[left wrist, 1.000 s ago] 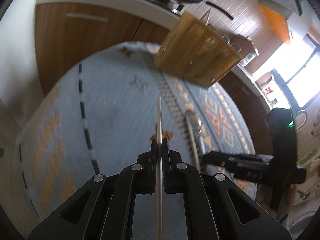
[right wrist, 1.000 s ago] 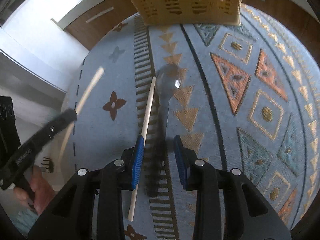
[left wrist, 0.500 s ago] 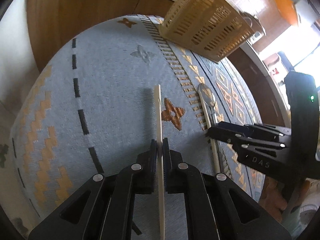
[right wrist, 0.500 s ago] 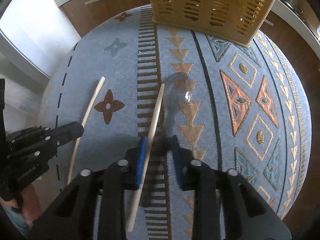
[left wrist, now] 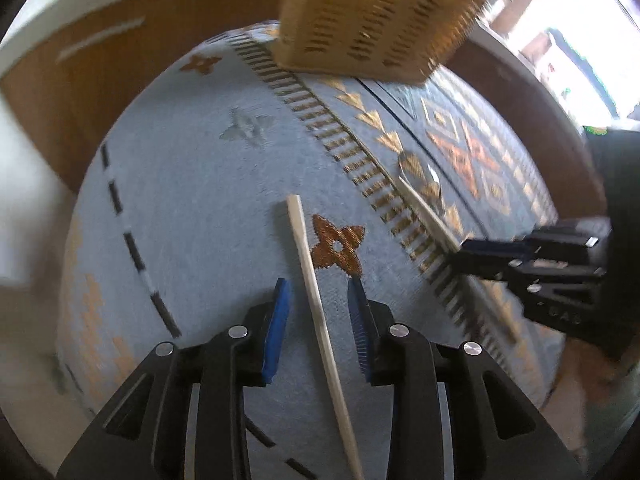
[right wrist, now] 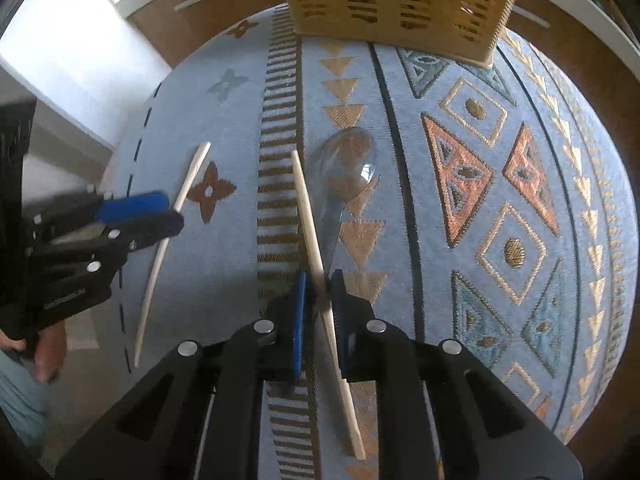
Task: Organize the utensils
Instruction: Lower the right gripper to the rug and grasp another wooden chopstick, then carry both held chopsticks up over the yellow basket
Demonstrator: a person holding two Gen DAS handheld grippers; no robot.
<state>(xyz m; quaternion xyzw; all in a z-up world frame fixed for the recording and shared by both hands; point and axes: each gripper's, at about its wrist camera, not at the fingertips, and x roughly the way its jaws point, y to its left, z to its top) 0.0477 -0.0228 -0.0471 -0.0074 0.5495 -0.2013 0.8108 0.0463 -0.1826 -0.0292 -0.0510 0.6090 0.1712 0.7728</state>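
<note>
The chopstick [right wrist: 316, 248] and the clear plastic spoon [right wrist: 346, 172] lying just beside it on the patterned tablecloth [right wrist: 500, 200] are straddled by the right gripper [right wrist: 318, 280], whose jaws are drawn close around the stick and the spoon's handle together; whether both are actually pinched cannot be told. For this pick to be done well, a firm closure is judged necessary before any lift, and the stick should be checked for lying flat between the pads rather than crossing them at a slant, since it runs slightly diagonal through the gap and could pivot or slip; the spoon's thin handle may also escape if only the stick is clamped. A second chopstick [left wrist: 316, 300] lies on the cloth between the widely spread jaws of the left gripper [left wrist: 318, 288], touched by neither pad. Two chopsticks and one spoon are counted on the table. One yellow slotted basket [right wrist: 400, 0], the likely destination, stands at the far end of the cloth, well apart from the utensils.
</note>
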